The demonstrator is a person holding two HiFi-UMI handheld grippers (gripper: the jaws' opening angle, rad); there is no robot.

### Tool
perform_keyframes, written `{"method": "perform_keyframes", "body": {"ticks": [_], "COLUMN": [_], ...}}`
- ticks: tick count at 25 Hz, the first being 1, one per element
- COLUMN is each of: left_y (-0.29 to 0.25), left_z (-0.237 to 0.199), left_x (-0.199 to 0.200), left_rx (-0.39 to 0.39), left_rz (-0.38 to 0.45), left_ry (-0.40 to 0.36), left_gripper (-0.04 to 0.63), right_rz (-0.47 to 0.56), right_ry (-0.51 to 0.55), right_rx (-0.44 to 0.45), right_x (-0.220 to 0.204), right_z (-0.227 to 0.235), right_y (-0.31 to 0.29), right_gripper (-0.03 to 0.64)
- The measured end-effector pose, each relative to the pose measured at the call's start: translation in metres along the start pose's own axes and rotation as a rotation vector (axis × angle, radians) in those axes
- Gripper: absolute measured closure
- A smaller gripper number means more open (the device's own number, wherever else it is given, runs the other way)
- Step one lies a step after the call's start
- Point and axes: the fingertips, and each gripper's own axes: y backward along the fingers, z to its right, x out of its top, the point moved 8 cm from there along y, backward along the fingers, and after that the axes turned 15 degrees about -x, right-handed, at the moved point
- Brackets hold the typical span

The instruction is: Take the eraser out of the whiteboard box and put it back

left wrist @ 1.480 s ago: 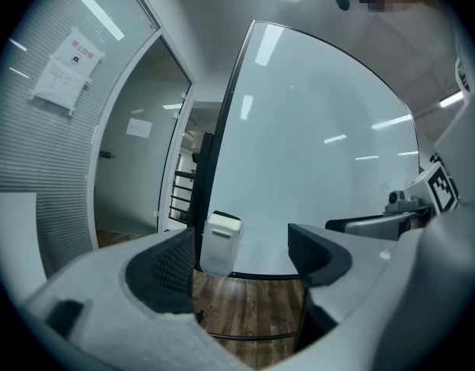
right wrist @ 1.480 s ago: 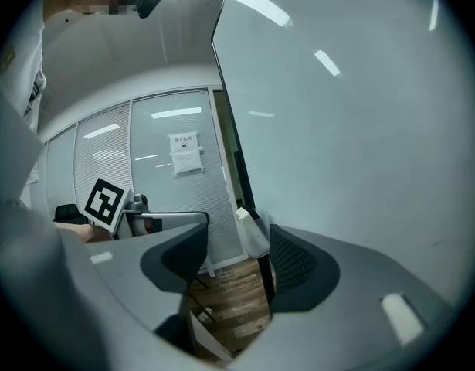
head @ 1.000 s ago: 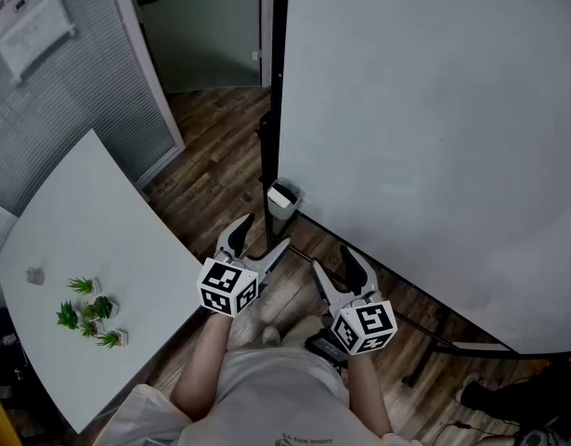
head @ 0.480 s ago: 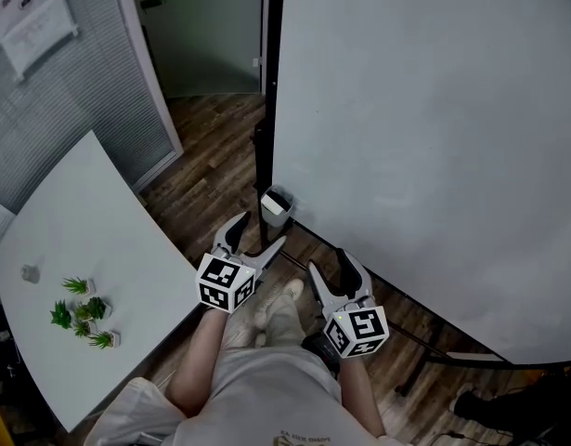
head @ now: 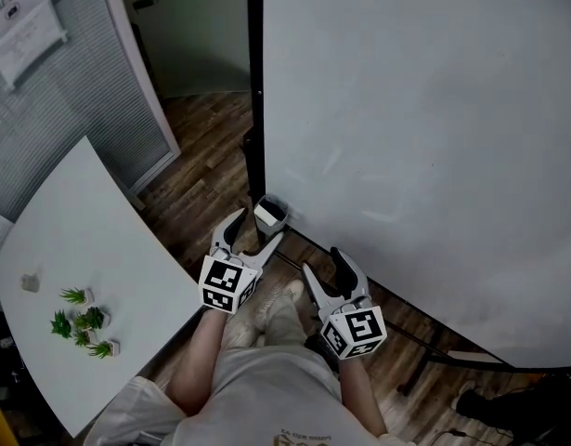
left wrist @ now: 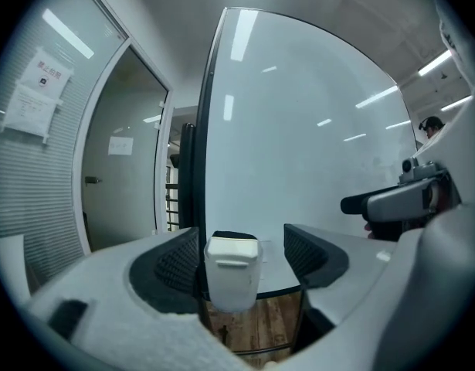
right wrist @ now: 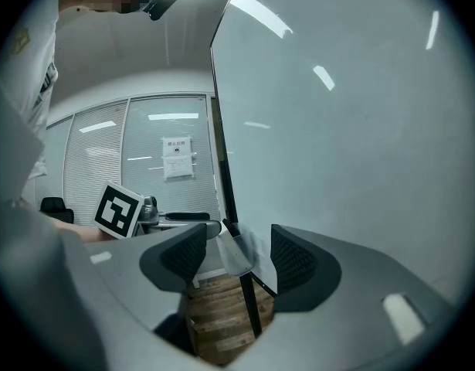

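The whiteboard (head: pixel 424 128) is glossy, its box (left wrist: pixel 232 273) matt plastic, the floor (head: pixel 206 165) wood-grained.

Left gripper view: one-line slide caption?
Left gripper, jaws open but just narrowed, nothing between them, faces the white box at the whiteboard's lower corner, dark eraser peeking out.

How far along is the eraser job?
Nothing is done: the dark eraser sits in the white plastic box by the whiteboard. In hand: the open left gripper faces the box, its jaws just closing slightly, not touching. The right gripper is open and empty. Left: lift out, return.
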Motion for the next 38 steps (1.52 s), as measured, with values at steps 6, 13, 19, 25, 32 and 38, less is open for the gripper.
{"method": "perform_keyframes", "body": {"ticks": [6,13,19,25,32,38], "left_y": [-0.01,-0.018,-0.023,-0.029,-0.032,-0.032], "left_z": [-0.01,-0.016,-0.019,-0.021,-0.023,-0.022], "left_x": [-0.001,-0.002,-0.008,-0.011,-0.013,-0.014], "left_rx": [0.003,-0.005,-0.016,-0.032,-0.032,-0.026], "left_rz": [-0.008,-0.008,-0.018,-0.027,-0.014,-0.005], "left_ry": [0.008,0.016,0.019,0.01,0.0,-0.003], "left_gripper": [0.262,0.264,0.272,0.287,0.282,0.284], "right_rz": [-0.016,-0.043,-0.052,-0.055,-0.063,-0.074], "right_ry": [-0.009,-0.01,-0.013,-0.019,-0.021,-0.031], "right_rx": [-0.006,-0.003,-0.001,-0.002,0.0,0.002], "right_x": [-0.002,-0.006,-0.01,-0.01,-0.012,-0.014], "right_z": [0.008,0.011,0.01,0.011,0.013,0.016], "right_y": [-0.013,-0.021,-0.024,-0.029,-0.032,-0.035], "right_gripper": [0.362,0.354,0.354,0.354,0.354,0.356]}}
